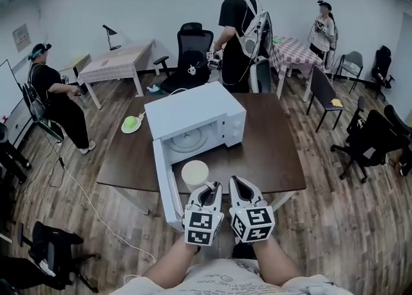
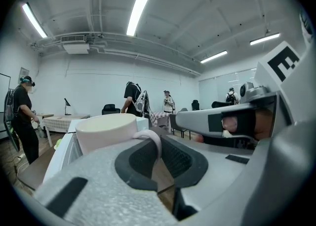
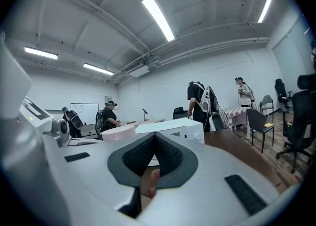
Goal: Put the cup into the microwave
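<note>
A white microwave (image 1: 193,116) stands on the dark brown table (image 1: 270,152) with its door (image 1: 166,187) swung open toward me on the left. A cream cup (image 1: 195,173) hangs just in front of the open cavity, above the table's near edge. My left gripper (image 1: 209,189) is shut on the cup's handle (image 2: 151,139); in the left gripper view the cup (image 2: 106,131) sits past the jaws to the left. Close beside it on the right, my right gripper (image 1: 239,185) has its jaws together with nothing between them (image 3: 154,138). The glass turntable (image 1: 187,139) inside is bare.
A green and white object (image 1: 131,123) lies on the table left of the microwave, with a white cable trailing to the floor. Three people stand around the room. Office chairs (image 1: 370,139) and other tables (image 1: 116,62) surround the table.
</note>
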Demonstrator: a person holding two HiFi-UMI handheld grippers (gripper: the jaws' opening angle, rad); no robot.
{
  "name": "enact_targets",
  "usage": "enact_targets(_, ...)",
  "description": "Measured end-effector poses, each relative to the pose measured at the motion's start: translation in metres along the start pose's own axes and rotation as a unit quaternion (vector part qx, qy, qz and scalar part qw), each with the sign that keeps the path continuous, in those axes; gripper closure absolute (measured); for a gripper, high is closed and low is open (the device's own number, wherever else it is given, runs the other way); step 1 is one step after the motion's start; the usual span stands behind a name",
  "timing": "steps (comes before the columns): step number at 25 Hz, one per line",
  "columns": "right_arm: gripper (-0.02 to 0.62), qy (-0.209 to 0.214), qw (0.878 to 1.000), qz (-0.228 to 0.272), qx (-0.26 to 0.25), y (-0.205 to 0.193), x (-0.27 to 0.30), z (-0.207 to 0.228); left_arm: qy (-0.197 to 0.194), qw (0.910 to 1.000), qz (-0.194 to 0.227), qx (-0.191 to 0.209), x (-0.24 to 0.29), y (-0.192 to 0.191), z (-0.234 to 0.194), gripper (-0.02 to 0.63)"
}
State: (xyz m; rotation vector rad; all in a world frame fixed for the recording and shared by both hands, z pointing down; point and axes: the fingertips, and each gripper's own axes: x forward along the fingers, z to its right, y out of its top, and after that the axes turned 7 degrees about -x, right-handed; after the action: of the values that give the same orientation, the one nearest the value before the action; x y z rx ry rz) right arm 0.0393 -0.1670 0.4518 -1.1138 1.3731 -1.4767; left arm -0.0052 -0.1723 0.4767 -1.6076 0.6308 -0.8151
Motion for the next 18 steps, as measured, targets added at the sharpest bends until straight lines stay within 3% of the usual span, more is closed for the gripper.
enact_targets(18,0.583,0.107,0.994,0.005,-0.026,0.013,0.120,0.049,0.073,0.9969,-0.022,-0.019,0.111,-0.014,-0.053,0.574)
